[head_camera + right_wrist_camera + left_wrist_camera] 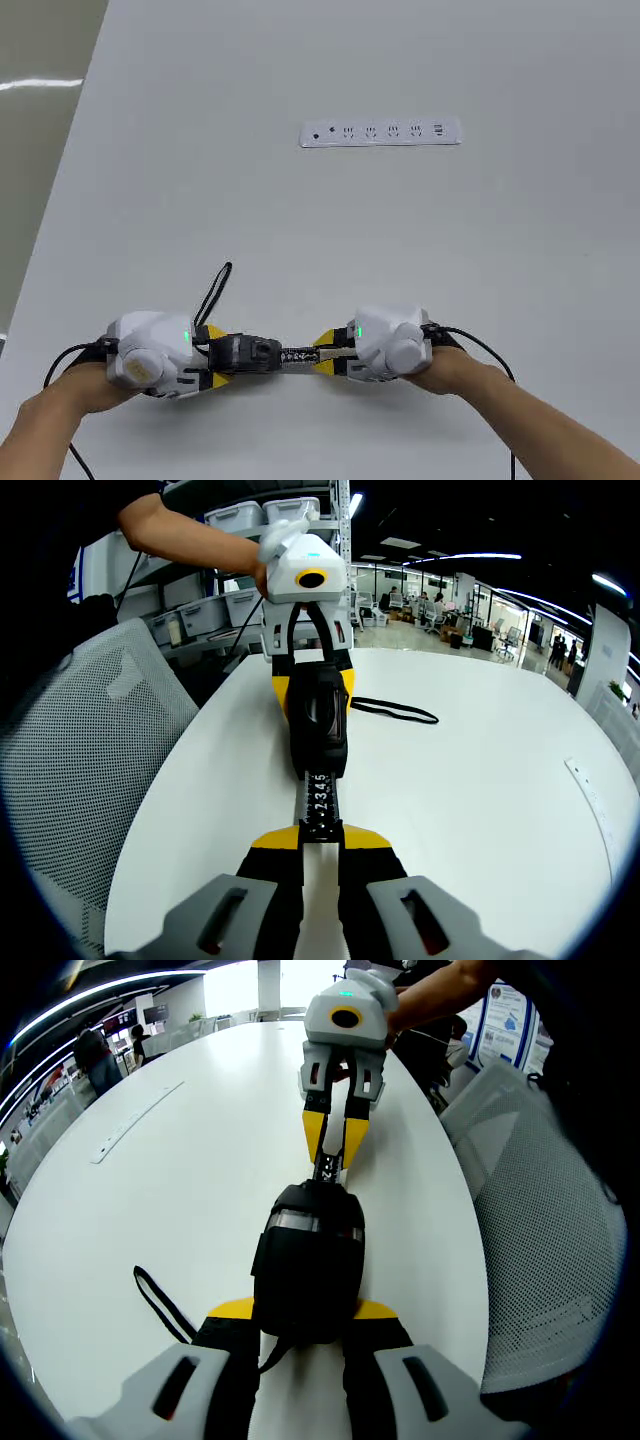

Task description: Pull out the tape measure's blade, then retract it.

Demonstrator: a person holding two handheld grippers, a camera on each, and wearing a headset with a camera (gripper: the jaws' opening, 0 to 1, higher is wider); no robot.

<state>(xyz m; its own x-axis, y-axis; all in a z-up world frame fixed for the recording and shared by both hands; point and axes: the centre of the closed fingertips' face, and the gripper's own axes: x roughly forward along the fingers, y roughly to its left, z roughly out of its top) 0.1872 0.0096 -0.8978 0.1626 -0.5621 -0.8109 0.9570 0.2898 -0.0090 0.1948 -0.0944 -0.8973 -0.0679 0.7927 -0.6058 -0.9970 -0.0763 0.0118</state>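
A black tape measure [246, 353] lies low on the white table near its front edge, and my left gripper [215, 357] is shut on its case [305, 1265]. A short length of blade [299, 354] with black numbers runs out to the right. My right gripper [325, 353] is shut on the blade's tip [320, 820]. In the right gripper view the case [318, 718] sits between the yellow-tipped fingers of the left gripper [312, 695]. In the left gripper view the right gripper [335, 1140] faces me. The case's black wrist strap [213, 290] trails away across the table.
A white power strip [380, 132] lies further back on the white table [400, 240]. Black cables run back from both grippers past the person's hands. A grey mesh chair [545, 1250] stands beside the table, and an office with shelves and people lies beyond.
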